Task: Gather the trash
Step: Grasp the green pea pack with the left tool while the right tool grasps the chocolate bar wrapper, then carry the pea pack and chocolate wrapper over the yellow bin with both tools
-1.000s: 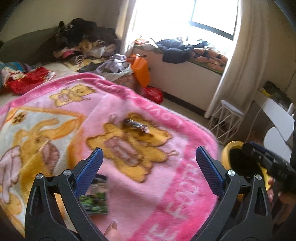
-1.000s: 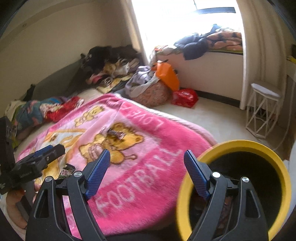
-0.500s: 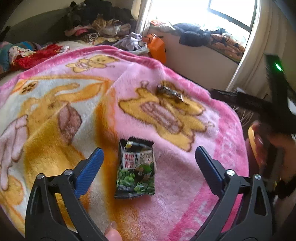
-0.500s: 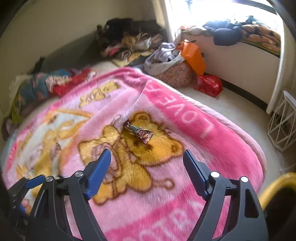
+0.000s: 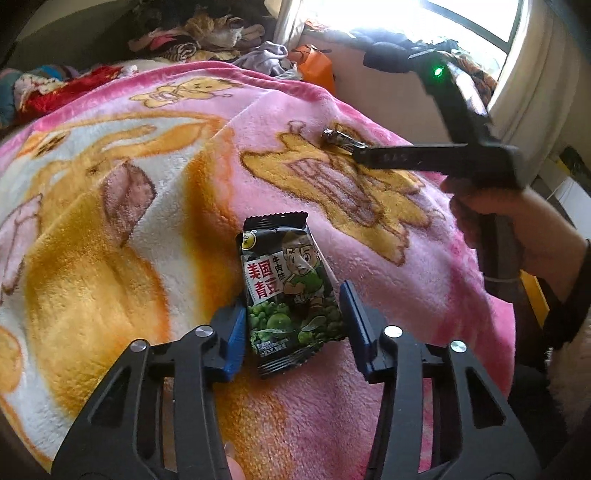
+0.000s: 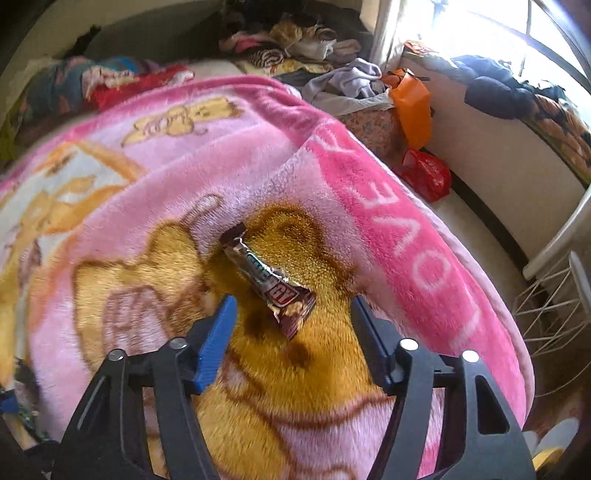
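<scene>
Bright window (image 6: 491,33), clothes-strewn sill (image 6: 517,96), white wire stool (image 6: 554,295).

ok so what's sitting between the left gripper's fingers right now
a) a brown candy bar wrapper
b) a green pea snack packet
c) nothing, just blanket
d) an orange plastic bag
b: in the left wrist view the green pea snack packet lies flat on the pink blanket with its lower half between the fingers of the left gripper, whose jaws have just been closing.

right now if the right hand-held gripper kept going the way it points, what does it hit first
Most likely the brown snack bar wrapper, lying on the pink blanket just ahead of the right hand-held gripper, between its open jaws.
</scene>
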Demonstrator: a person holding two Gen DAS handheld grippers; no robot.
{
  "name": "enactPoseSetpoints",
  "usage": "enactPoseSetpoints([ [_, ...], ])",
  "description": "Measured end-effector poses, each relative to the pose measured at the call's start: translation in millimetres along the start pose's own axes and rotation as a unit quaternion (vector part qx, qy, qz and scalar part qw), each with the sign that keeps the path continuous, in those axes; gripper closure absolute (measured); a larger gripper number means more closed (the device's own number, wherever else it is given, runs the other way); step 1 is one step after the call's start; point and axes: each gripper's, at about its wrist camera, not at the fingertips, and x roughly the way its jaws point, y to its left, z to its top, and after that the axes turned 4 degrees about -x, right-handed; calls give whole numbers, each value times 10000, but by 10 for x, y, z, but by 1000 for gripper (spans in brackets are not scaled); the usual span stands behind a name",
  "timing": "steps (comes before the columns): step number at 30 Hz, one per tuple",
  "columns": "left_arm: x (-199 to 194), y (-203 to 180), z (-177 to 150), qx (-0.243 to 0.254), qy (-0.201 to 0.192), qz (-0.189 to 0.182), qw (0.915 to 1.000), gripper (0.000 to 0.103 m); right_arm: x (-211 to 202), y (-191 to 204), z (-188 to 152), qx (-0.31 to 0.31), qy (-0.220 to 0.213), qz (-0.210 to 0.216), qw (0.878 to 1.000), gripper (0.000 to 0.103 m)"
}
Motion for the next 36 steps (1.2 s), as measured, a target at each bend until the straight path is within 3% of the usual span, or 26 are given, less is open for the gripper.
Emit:
enactPoseSetpoints([
  [1, -1, 7, 6, -21, -3, -19, 10000, 67, 31, -4, 9, -16, 19, 21, 10000, 52],
  [3, 3, 9, 15, -40, -7, -37, 10000, 68, 103, -10, 11, -19, 87, 123, 9999, 71],
  [4, 1, 11, 18, -48, -18, -45, 10000, 70, 112, -6, -1, 15, 86, 164, 9998, 72],
  [6, -4, 13, 22, -59, -34, -61, 10000, 71, 81, 3, -43, 90, 20, 289, 9995, 86],
  [16, -84, -53, 104, -46, -143, -276, 9995, 79, -525, -103, -459, 966, -369, 575, 9930, 87],
  [26, -222, -377, 172, 198, -278, -524, 9980, 82, -1349, -293, -909, 1539, -990, 435, 9822, 87],
  [36, -365, -914, 163, 626, -399, -869, 9934, 82, -1774, -634, -1290, 2033, -1115, 154, 9726, 87],
])
